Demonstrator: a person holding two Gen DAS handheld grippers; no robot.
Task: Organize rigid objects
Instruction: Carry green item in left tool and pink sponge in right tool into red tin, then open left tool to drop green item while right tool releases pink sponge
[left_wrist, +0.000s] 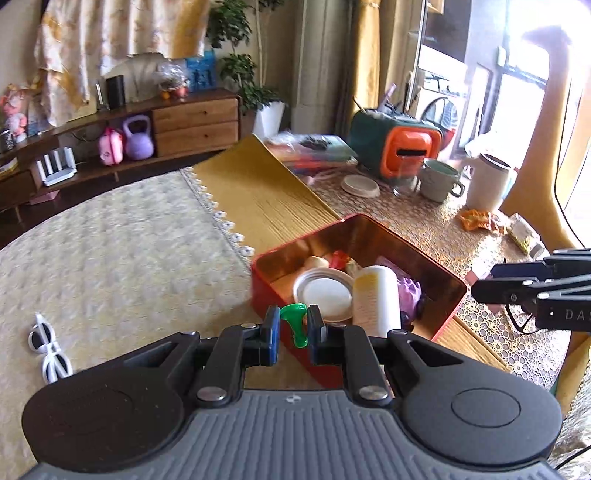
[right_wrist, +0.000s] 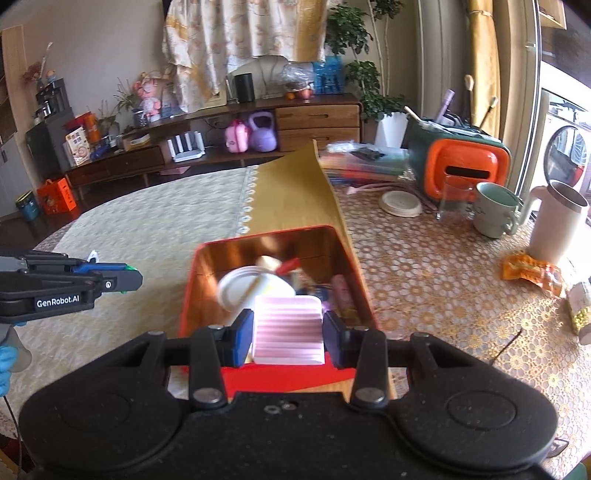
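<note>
left gripper (left_wrist: 292, 329) clamped on green peg (left_wrist: 295, 323) beside red tin (left_wrist: 448, 282) — right gripper (right_wrist: 288, 332) clamped on pink block (right_wrist: 287, 330) over tin.

The red metal box (right_wrist: 192, 280) holds motion-blurred contents; its near wall hides behind the ribbed pink block (right_wrist: 287, 328). The small green plastic piece (left_wrist: 295, 325) stays unidentifiable.

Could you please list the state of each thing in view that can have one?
Left claw: shut on a green toy, just short of the tin.
Right claw: shut on a pink ribbed block, above the tin.
Red tin: open, partly filled.
White bottle: lying in the tin.
Round lid: lying flat in the tin.
Sunglasses: unfolded on the tablecloth.
Green mug: upright.
</note>
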